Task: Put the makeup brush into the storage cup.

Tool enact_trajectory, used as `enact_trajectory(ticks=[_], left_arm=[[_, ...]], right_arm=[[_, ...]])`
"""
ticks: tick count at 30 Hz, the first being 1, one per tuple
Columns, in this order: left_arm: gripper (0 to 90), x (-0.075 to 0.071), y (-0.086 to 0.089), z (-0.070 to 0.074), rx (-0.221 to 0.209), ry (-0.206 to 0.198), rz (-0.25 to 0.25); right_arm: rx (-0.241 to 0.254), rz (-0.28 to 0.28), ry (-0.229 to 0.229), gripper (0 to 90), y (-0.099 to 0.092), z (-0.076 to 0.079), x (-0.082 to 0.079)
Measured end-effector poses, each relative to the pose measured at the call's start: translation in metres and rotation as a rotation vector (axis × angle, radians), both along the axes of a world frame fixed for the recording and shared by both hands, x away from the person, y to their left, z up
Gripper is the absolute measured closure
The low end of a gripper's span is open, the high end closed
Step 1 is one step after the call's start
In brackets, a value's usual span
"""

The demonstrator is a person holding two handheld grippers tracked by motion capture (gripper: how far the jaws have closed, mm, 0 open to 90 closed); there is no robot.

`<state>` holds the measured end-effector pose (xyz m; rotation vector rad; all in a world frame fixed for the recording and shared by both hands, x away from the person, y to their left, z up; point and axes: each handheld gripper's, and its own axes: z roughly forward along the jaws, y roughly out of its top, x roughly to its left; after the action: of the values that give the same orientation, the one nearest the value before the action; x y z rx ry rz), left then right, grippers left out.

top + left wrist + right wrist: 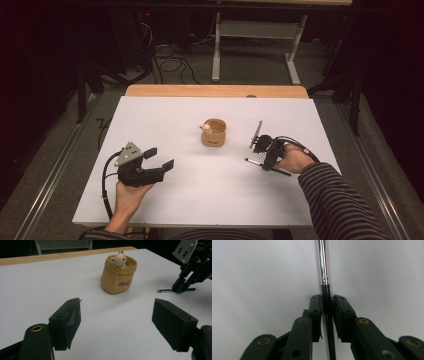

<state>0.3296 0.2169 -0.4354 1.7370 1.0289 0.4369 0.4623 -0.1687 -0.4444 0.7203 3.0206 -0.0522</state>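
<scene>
Resting low on the near left of the white worktop point(165, 115), the left gripper point(159, 158) is carried in the person's left hand point(129, 197) with its two black jaws spread wide apart and nothing between them. In the left gripper view the same gripper point(116, 323) frames bare worktop surface.

On the near right, the right gripper point(264, 161) points down at the worktop, held by the right hand point(295, 161) (its sleeve is dark with fine stripes). Its jaws are clamped on a slender pen-like tool with a black grip section and a polished metal shaft point(323, 265). In the right gripper view the right gripper point(327, 303) has both pads pressed against the black section, and the metal shaft runs straight onward above the white surface. In the high view the tool point(254, 161) lies nearly flat at the worktop, its tip pointing left.

Farther back, near the centre, stands a tan, sack-shaped ceramic cup with a small pale bear figure at its rim point(213, 132), upright and well apart from both grippers. Beyond the white surface, a wooden edge point(215, 90) shows.
</scene>
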Motion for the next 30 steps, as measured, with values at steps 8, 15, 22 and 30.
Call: enact_trajectory(ticks=[8, 15, 22, 30], left_arm=[[23.7, 0.0, 0.0, 0.0, 0.0, 0.0, -0.002], [23.8, 0.0, 0.0, 0.0, 0.002, 0.003, -0.003], [23.8, 0.0, -0.001, 0.0, 0.004, 0.004, -0.003], [24.0, 0.0, -0.001, 0.0, 0.003, 0.004, -0.004]], right_arm=[[-0.001, -0.001, 0.005, 84.9, 0.002, 0.0, -0.001], [-0.001, -0.006, 0.002, 85.8, 0.0, 0.001, -0.001], [0.039, -0.029, -0.015, 86.0, -0.007, 0.009, -0.002], [0.077, -0.041, -0.029, 86.0, -0.012, 0.018, -0.003]])
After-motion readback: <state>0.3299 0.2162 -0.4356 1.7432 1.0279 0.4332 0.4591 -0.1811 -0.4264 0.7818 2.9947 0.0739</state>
